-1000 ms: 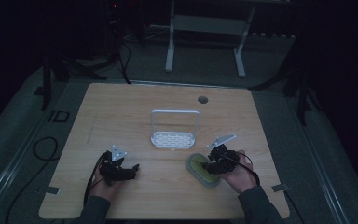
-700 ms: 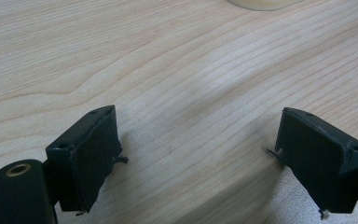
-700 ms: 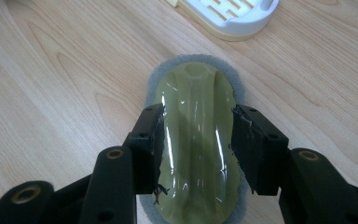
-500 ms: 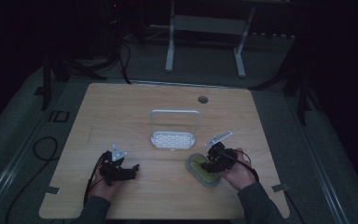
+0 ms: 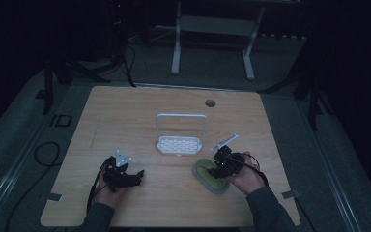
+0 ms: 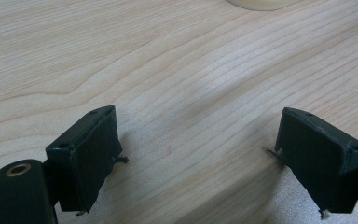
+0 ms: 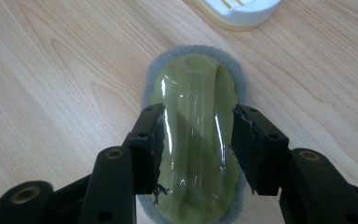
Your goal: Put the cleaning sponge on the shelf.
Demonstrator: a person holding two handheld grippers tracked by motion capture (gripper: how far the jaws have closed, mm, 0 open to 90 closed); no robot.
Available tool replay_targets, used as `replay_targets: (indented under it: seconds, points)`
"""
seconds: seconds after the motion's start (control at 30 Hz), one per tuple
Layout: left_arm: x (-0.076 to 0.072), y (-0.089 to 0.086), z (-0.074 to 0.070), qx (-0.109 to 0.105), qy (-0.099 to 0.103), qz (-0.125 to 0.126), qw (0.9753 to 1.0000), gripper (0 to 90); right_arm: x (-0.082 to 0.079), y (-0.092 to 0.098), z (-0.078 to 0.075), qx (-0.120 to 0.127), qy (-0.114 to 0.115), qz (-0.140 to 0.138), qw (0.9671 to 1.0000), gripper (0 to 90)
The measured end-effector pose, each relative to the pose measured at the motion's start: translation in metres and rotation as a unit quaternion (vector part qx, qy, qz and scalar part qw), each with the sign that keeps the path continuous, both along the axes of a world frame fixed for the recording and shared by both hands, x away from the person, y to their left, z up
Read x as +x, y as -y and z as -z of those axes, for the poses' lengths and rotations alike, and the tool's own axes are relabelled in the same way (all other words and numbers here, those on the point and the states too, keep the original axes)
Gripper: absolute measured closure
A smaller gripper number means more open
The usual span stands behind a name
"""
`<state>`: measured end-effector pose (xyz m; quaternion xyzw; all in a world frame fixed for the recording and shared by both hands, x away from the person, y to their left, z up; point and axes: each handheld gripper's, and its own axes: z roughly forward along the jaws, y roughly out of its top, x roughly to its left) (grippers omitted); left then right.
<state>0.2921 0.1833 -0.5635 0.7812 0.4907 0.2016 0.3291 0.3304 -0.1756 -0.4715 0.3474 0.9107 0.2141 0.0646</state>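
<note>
High view: a wooden table [image 5: 125, 121] is seen in dim light. The right gripper [image 5: 223, 164] is set over a green scrubber with a grey pad [image 5: 206, 175] near the table's front right. Just beyond it stands a white slotted rack with a wire handle [image 5: 181, 143]; nothing is seen lying in it. The left gripper [image 5: 125, 175] is held low at the front left, well apart from the scrubber and rack.

Left gripper view: the jaws are spread wide over bare wood grain, nothing between them. A pale rim [image 6: 261, 3] is cut off by the top edge; what it belongs to cannot be told.

Right gripper view: the jaws are set on either side of the scrubber's green handle [image 7: 198, 140], at its narrowed waist, pads at or nearly at the plastic. Whether full grip is made cannot be told; the jaws are narrowed to the handle's width. The grey pad [image 7: 168, 58] lies flat on the table. The rack's white base [image 7: 242, 11] is seen just beyond, slots bare.

Judgement: the grasp is best closed squarely on the waist, both pads level, so the glossy handle is not squeezed out sideways. A straight lift is advised before any carry toward the rack.
</note>
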Motion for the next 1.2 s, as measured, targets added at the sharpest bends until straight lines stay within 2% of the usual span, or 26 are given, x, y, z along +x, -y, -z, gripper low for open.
replay_targets:
  seconds: [0.8, 1.2]
  points:
    - [0.000, 0.000, 0.000, 0.001, 0.000, 0.001, 1.0000, 13.5, 0.008, -0.006, 0.001, -0.024, -0.022, -0.010, 0.9994, 54.0]
    - [0.000, 0.000, 0.000, 0.001, 0.000, 0.001, 1.0000, 13.6, 0.013, -0.011, 0.004, -0.046, -0.043, -0.012, 0.9979, 53.8]
